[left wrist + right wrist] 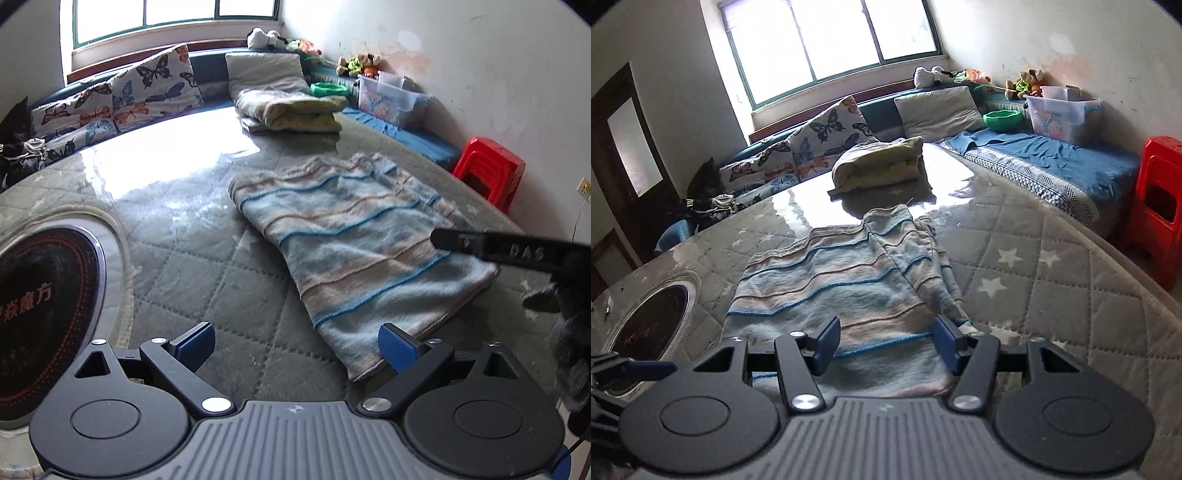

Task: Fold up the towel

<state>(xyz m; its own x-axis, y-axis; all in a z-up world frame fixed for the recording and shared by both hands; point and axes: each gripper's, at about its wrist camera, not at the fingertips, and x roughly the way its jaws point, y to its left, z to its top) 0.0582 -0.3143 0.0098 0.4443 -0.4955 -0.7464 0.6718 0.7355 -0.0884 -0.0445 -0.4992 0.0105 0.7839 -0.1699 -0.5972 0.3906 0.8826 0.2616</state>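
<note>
A light blue and beige striped towel (351,236) lies on the quilted grey table top, its long right side folded over itself (923,266). My left gripper (295,345) is open and hovers just left of the towel's near corner, with nothing between its blue pads. My right gripper (886,341) is open above the towel's near edge, and the cloth lies flat under the gap. One black finger (480,247) of the right gripper reaches over the towel's right edge in the left wrist view. A blue fingertip (650,365) of the left gripper shows at lower left in the right wrist view.
A round black cooktop (44,306) (650,325) is set into the table at left. A folded yellow blanket (291,107) (882,162) lies at the far end. A red plastic stool (491,173) (1160,206) stands at right, beside a blue-covered bench (1052,155) with a clear box.
</note>
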